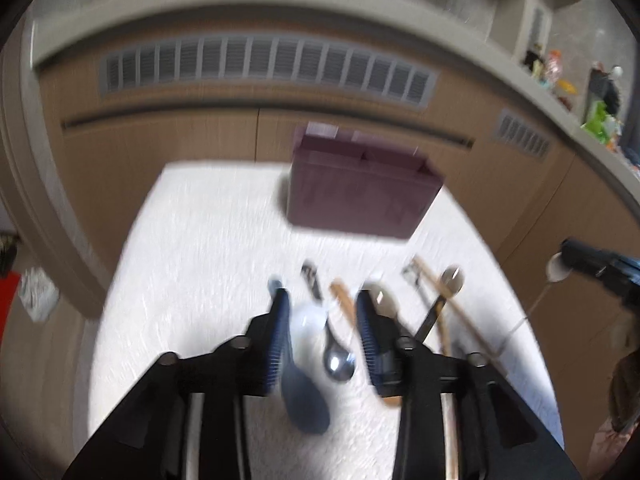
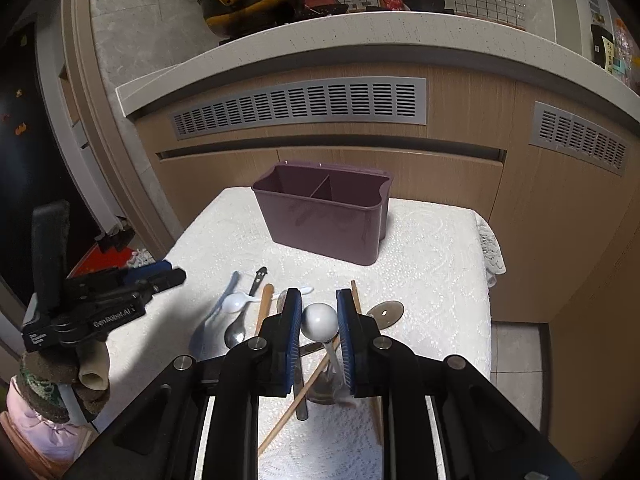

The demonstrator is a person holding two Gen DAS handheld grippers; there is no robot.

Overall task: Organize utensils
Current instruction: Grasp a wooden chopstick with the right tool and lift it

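A purple two-compartment utensil holder (image 2: 324, 216) stands at the far side of the white cloth-covered table (image 2: 432, 264); it also shows in the left wrist view (image 1: 360, 192). My right gripper (image 2: 319, 304) is shut on a white spoon (image 2: 320, 320), held above the table; the spoon also shows in the left wrist view (image 1: 556, 268). My left gripper (image 1: 320, 300) is open above a white plastic spoon (image 1: 310, 316) and a blue spoon (image 1: 302, 396). A metal spoon (image 1: 338, 360), wooden chopsticks (image 2: 296, 400) and a pizza cutter (image 2: 386, 312) lie loose.
Wooden cabinets with grey vents (image 2: 300, 106) stand behind the table under a countertop (image 2: 360, 36). The table's right edge (image 2: 486, 280) drops to a tiled floor. The left gripper shows at the left of the right wrist view (image 2: 104, 300).
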